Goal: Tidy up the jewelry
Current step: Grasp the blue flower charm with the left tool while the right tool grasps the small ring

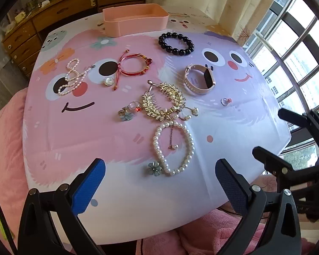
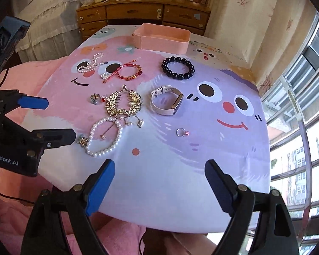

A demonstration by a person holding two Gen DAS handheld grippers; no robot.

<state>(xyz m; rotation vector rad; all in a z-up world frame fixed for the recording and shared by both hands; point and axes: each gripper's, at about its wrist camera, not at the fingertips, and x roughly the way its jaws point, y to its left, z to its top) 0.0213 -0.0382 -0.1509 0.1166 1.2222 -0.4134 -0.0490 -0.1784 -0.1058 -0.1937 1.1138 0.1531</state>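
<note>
The pearl necklace [image 1: 173,147] lies on the desk [image 1: 125,195], long axis toward twelve o'clock (slightly tilted), just ahead of the left claw [image 1: 160,178], which gapes wide, holding nothing; the right claw [image 2: 159,182] likewise.

A tray [image 1: 136,19] stood at the far edge of the table [image 1: 121,201]. Just near of it, to the right, lay a beaded bracelet [image 1: 176,43], with a cord bracelet [image 1: 134,64] to its left and a small pearl strand [image 1: 71,77] farther left. A watch [image 1: 198,81] lay near of the beaded bracelet. At the centre sat a hair comb [image 1: 163,101], two small pieces [image 1: 129,110] to its left and a ring [image 1: 225,101] to its right. A pearl necklace [image 1: 173,146] lay nearest.
</note>
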